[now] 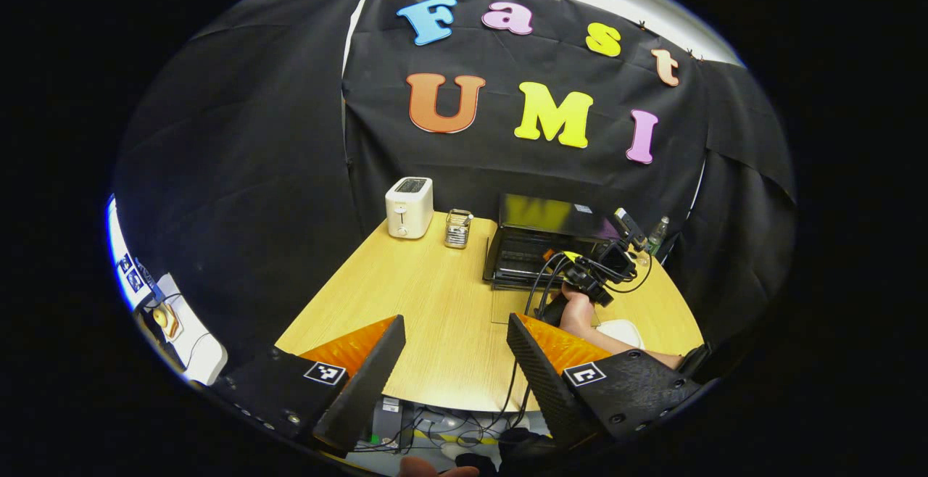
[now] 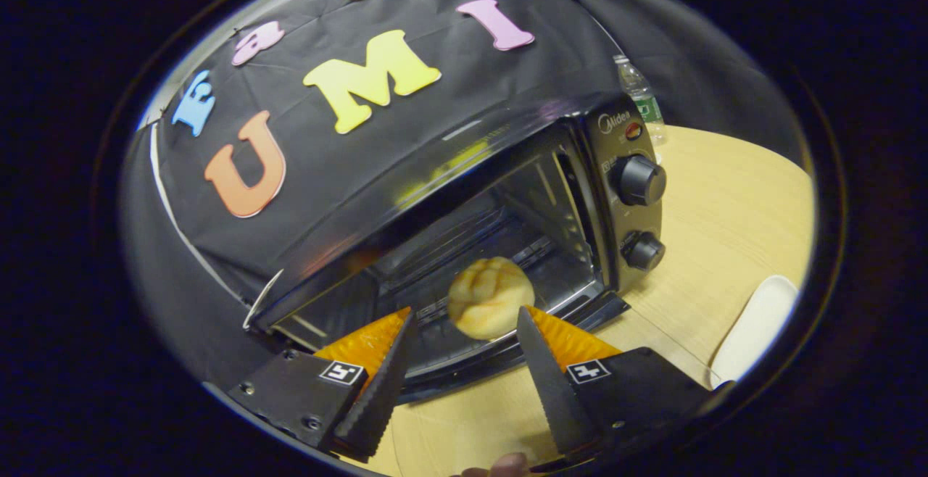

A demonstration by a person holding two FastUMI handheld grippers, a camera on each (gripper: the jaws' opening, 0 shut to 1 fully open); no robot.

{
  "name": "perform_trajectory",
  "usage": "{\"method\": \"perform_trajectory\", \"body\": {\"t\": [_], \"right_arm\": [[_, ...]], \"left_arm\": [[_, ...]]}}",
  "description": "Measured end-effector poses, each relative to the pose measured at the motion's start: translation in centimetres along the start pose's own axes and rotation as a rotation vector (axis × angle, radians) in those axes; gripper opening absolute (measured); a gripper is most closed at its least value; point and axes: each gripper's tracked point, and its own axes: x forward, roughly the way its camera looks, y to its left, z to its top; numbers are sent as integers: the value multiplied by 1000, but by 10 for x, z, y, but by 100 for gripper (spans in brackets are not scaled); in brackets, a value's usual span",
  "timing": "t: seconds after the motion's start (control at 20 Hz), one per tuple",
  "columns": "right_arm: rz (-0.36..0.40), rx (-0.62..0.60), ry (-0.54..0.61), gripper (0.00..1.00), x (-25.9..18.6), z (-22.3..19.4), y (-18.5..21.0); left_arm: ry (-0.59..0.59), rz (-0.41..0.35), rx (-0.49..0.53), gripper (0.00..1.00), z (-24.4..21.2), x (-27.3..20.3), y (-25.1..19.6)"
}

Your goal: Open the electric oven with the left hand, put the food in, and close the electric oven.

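In the right gripper view the right tongs (image 2: 460, 361) stand wide apart. A round bread bun (image 2: 491, 297) shows between the finger tips; I cannot tell whether either finger touches it or whether it is gripped. Each finger base carries a small square black-and-white marker. Just beyond the bun is the electric oven (image 2: 464, 194), its door open and the wire rack inside visible. On its control panel the brand "Midea" can be read above a red indicator light and two black knobs (image 2: 641, 180). A white plate (image 2: 754, 328) lies on the wooden surface (image 2: 725, 201) to the right of the oven, and a plastic bottle with a green label (image 2: 639, 96) stands behind the oven.

In the left gripper view the left tongs (image 1: 455, 357) are spread wide and hold nothing, hanging over the near edge of the surface. Farther off a hand (image 1: 576, 310) holds the other gripper at the oven's mouth. Beyond stand a small wire holder (image 1: 458, 228) and a white toaster (image 1: 409, 206).
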Motion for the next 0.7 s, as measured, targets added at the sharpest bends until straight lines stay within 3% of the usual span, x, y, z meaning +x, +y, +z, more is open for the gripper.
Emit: {"method": "perform_trajectory", "body": {"t": [0.2,0.35,0.7], "right_arm": [[34,-59,26,87,-50,-13,9],[74,-127,59,96,-92,-25,13],[151,-371,112,95,-196,-34,-1]], "left_arm": [[-35,-21,-44,93,1,-5,-7],[-57,-30,-63,93,-5,-7,-9],[-14,-76,-73,94,-41,8,-13]]}}
